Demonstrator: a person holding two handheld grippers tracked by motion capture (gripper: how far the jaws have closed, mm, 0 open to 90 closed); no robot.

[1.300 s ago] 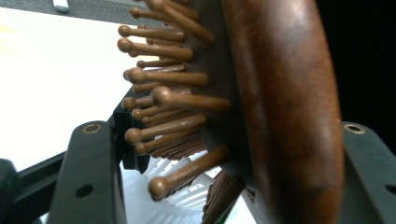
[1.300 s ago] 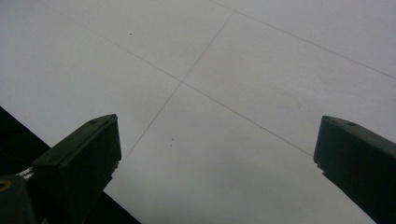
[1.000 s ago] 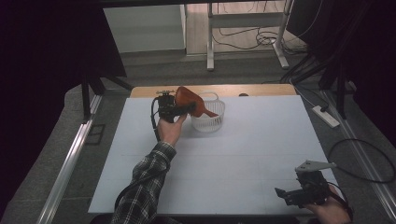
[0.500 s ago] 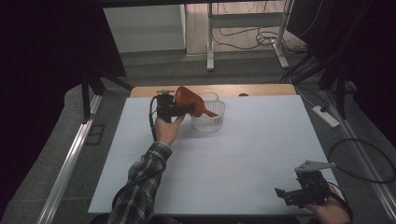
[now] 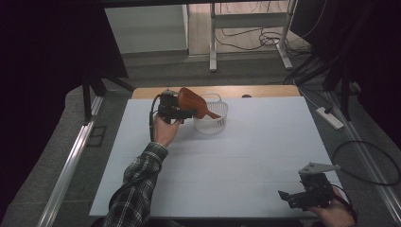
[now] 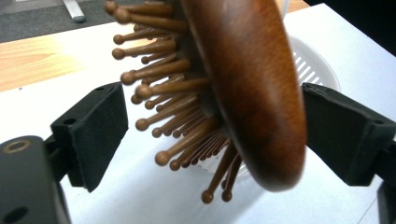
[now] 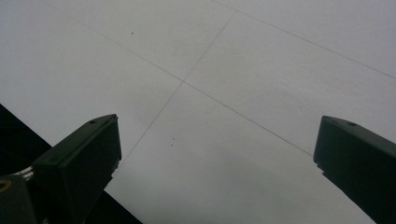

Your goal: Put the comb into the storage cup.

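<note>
A brown wooden hairbrush (image 5: 191, 104) with ball-tipped bristles leans over the rim of a white slotted basket (image 5: 211, 118) at the back of the white table (image 5: 236, 165). My left gripper (image 5: 187, 113) is held beside the basket with the brush head (image 6: 243, 84) between its jaws. Those jaws have just been opening; the left pad (image 6: 93, 126) stands apart from the bristle tips, and the right pad (image 6: 345, 135) lies close by the smooth back. The basket (image 6: 313, 65) shows behind the brush. My right gripper (image 5: 288, 197) rests at the front right corner, open (image 7: 215, 154) over bare tabletop.
A strip of wooden desk (image 5: 265, 91) runs behind the white table. Dark curtains hang at both sides. A power strip (image 5: 330, 118) and cables lie on the floor to the right, and metal frame legs (image 5: 213, 42) stand beyond.
</note>
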